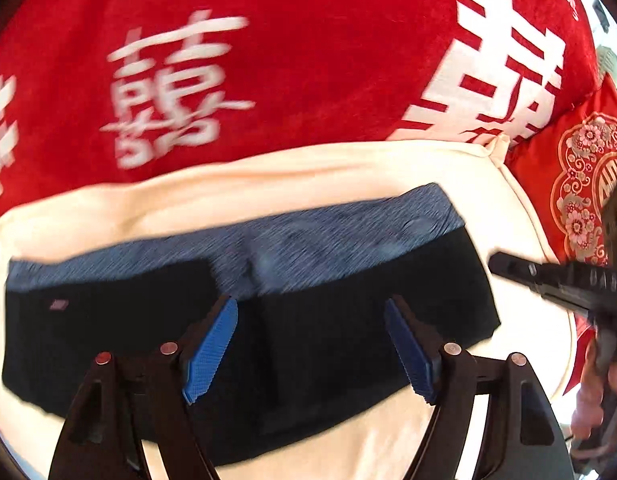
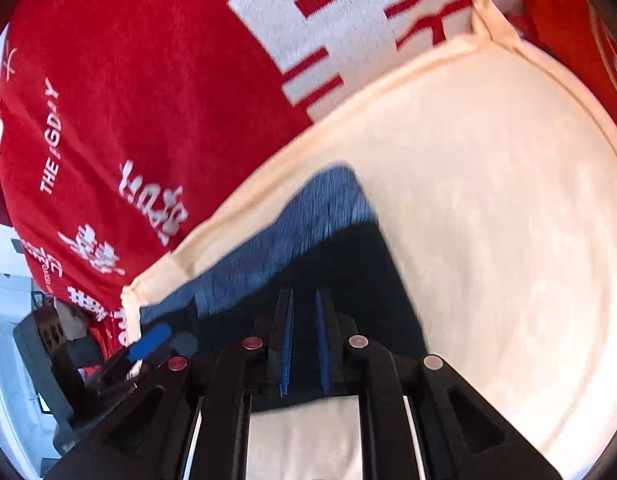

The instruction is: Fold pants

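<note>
Pants (image 1: 244,320) on cream cushion (image 1: 308,168) — red blanket (image 1: 288,60) behind

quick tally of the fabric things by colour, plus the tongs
dark navy pants: 1
cream cushion: 1
red blanket with white characters: 1
red patterned pillow: 1
tongs: 2, left tongs and right tongs
total: 6

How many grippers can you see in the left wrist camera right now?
2. The left gripper sits bottom centre, open above the folded pants. The right gripper enters at the right edge beside the pants; whether it grips them is unclear from here.
</note>
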Demonstrator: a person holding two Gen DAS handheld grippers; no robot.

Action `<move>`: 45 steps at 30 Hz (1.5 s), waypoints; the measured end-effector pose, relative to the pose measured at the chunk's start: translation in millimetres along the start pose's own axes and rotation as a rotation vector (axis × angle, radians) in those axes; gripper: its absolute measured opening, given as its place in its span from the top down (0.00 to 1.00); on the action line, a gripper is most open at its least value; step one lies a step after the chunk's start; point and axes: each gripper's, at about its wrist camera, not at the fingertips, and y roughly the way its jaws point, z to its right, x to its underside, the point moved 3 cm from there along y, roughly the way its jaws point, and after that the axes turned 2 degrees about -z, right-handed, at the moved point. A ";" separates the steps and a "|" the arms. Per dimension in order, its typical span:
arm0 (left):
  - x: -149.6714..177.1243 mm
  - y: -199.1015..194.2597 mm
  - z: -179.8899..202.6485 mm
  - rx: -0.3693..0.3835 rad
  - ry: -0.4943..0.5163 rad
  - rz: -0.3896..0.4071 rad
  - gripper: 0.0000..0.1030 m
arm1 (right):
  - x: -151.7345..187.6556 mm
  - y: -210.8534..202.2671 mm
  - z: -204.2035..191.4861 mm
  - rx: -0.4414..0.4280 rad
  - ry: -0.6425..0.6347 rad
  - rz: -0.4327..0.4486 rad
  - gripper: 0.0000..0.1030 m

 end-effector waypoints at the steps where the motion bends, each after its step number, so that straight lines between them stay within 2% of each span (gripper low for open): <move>1: -4.5 11.0 6.7 -0.010 0.009 -0.006 0.25 | -6.9 9.7 -2.0 0.012 -0.025 -0.020 0.87; 4: -1.7 47.8 10.7 -0.096 0.028 -0.064 0.25 | -1.3 46.2 3.4 0.046 -0.029 -0.140 0.88; 5: 6.0 60.4 6.1 -0.134 0.018 -0.103 0.25 | 6.3 53.3 6.6 0.046 -0.013 -0.161 0.88; 6: 13.0 65.8 1.0 -0.133 0.002 -0.123 0.24 | 12.7 54.4 9.2 0.022 0.004 -0.156 0.88; 7: 20.2 63.3 -5.1 -0.109 -0.025 -0.107 0.21 | 19.5 52.7 9.7 -0.006 0.015 -0.142 0.88; 9: 28.6 55.5 -9.9 -0.110 -0.032 -0.110 0.21 | 33.7 52.5 7.2 -0.025 0.008 -0.165 0.88; 11: 36.0 48.1 -15.9 -0.137 -0.048 -0.131 0.11 | 45.2 51.1 2.4 -0.031 -0.018 -0.182 0.88; 14: 47.4 30.4 -31.4 -0.143 -0.114 -0.147 0.11 | 50.7 50.5 -9.0 -0.003 -0.058 -0.203 0.85; 15: 51.2 24.1 -36.6 -0.158 -0.133 -0.146 0.11 | 51.3 52.8 -13.0 -0.004 -0.062 -0.215 0.82; 17: 60.2 15.3 -45.9 -0.175 -0.172 -0.147 0.11 | 48.8 53.6 -19.2 -0.019 -0.063 -0.233 0.65; 18: 64.2 11.5 -50.1 -0.172 -0.191 -0.149 0.11 | 48.1 54.8 -23.3 -0.023 -0.072 -0.242 0.60; 20: 73.0 2.8 -58.2 -0.168 -0.234 -0.148 0.11 | 49.0 60.9 -38.7 0.002 -0.124 -0.258 0.45; 25: 96.5 -14.4 -80.7 -0.176 -0.310 -0.139 0.11 | 59.9 68.4 -69.7 0.110 -0.270 -0.284 0.29; 29: 113.4 -21.2 -99.9 -0.173 -0.348 -0.149 0.11 | 77.0 75.3 -91.3 0.165 -0.330 -0.298 0.28; 37: 138.8 -38.6 -157.1 -0.179 -0.390 -0.158 0.11 | 114.8 103.7 -145.9 0.185 -0.420 -0.325 0.28; 42: 146.7 -44.9 -186.3 -0.179 -0.422 -0.154 0.11 | 128.5 117.2 -173.1 0.243 -0.484 -0.315 0.27; 45: 152.7 -49.3 -201.3 -0.170 -0.439 -0.151 0.11 | 133.4 122.8 -177.6 0.269 -0.494 -0.320 0.23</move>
